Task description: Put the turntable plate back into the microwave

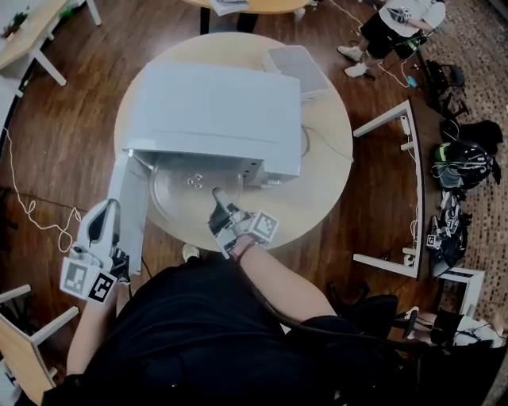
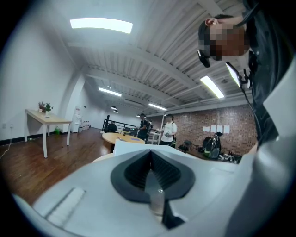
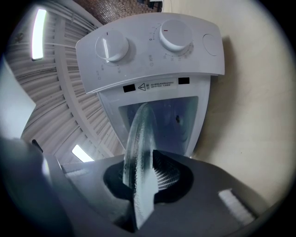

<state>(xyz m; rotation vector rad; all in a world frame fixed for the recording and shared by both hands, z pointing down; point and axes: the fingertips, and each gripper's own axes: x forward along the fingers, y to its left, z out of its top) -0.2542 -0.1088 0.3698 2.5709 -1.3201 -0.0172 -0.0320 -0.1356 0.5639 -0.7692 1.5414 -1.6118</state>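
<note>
Glass turntable plate (image 1: 184,184): level, far rim pointing 12 o'clock into microwave (image 1: 214,111).
Right gripper (image 1: 217,197): jaws clamped on plate's 6 o'clock rim.
Left gripper (image 2: 151,172): jaws together, empty.

Head view: far part of turntable plate (image 1: 184,190) hidden under microwave (image 1: 214,111) top; cavity not visible. Near edge of table (image 1: 321,182) covered by person's torso (image 1: 206,333). 2nd person (image 1: 397,24) cut off at top edge. Right gripper view: label (image 3: 159,84) print & dial (image 3: 175,36) marks too small to read. Left gripper view: far-off ppl (image 2: 169,129) too small for detail.
</note>
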